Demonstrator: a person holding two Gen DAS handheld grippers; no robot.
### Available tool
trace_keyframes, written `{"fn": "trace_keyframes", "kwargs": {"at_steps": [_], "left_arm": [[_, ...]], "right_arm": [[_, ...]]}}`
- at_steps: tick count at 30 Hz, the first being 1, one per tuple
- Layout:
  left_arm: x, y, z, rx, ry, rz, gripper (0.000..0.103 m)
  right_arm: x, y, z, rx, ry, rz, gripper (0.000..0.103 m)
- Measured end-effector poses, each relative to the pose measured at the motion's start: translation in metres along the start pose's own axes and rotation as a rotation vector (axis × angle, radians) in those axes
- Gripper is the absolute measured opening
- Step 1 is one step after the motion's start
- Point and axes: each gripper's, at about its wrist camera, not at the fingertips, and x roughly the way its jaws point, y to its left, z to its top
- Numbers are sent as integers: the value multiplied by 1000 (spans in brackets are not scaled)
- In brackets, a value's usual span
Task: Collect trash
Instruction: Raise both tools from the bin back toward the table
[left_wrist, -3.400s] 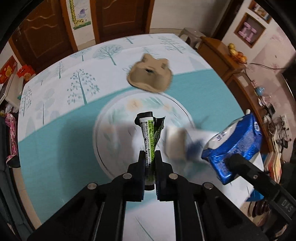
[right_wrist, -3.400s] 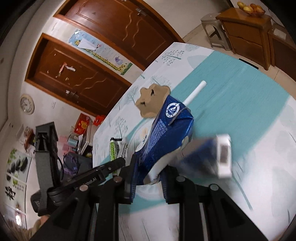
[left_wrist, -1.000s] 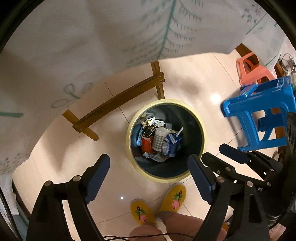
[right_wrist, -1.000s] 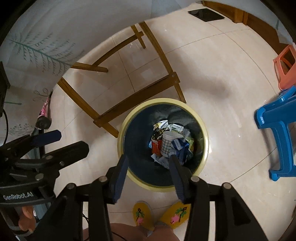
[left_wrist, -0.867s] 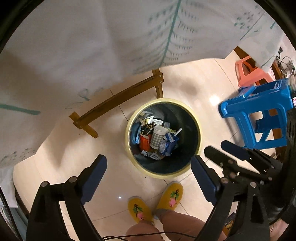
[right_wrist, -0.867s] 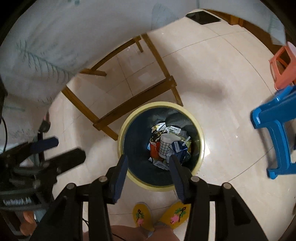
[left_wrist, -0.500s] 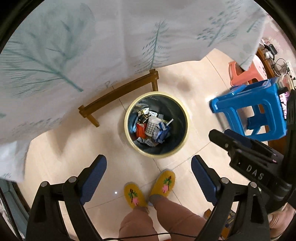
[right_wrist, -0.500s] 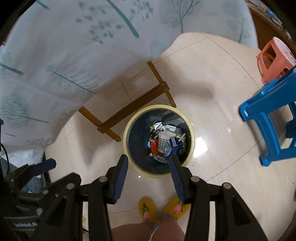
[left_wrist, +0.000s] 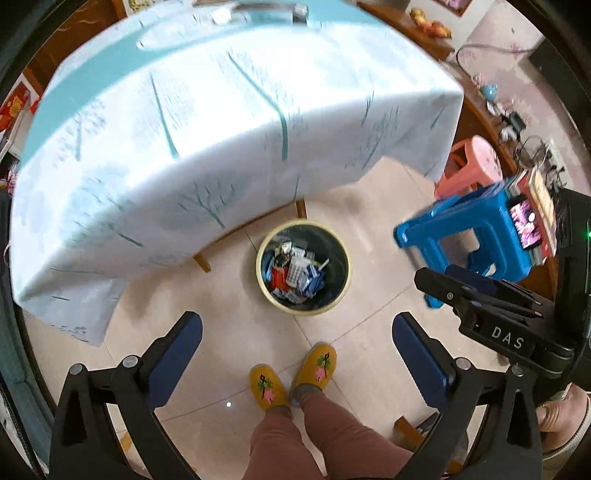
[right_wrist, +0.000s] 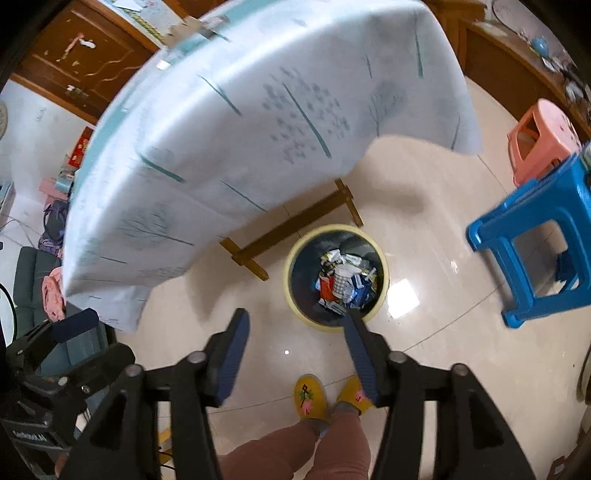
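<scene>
- Both tools, left tool (left_wrist: 297, 338) and right tool (right_wrist: 295, 341), have just been opening and stand apart, empty.
- Trash (left_wrist: 295, 273) lies in the bin (left_wrist: 341, 291) (floor, beside tabletop (left_wrist: 221, 110)).
- Risk: tools snagging the overhanging cloth on return.

From my feed, the floor (right_wrist: 424, 206) is glossy pale tile throwing back a bright glare patch, and the tablecloth (left_wrist: 221, 122) hangs as soft matt printed cloth over bare wooden table legs (right_wrist: 291, 229). I read the trash bin (left_wrist: 341, 291) as smooth plastic, cream at the rim and dark inside, filled with crumpled paper and shiny wrappers (left_wrist: 295, 275). The blue stool (right_wrist: 535, 251) and pink stool (right_wrist: 543, 136) look like moulded plastic with a slight sheen, and my left gripper (left_wrist: 297, 350) is matt black plastic with ribbed blue pads (left_wrist: 177, 350).
</scene>
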Motion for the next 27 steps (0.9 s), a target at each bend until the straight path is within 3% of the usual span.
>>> {"fn": "trace_keyframes", "kwargs": {"at_steps": [13,20,24,27], "left_arm": [[-87,7,48,-39,-149,61,102],[-118,30,78,-87,-246,89,102],[-132,48,106,-103,-293,109,102],[-136,65,133,-102,-314,115,102]], "right_arm": [[-57,50,56,-213,-116,46,58],[-82,90,114,-351,-208,46,70],[-82,116,152,-446,-255,23,79],[-73,133,182,-516,-282,-15,80]]}}
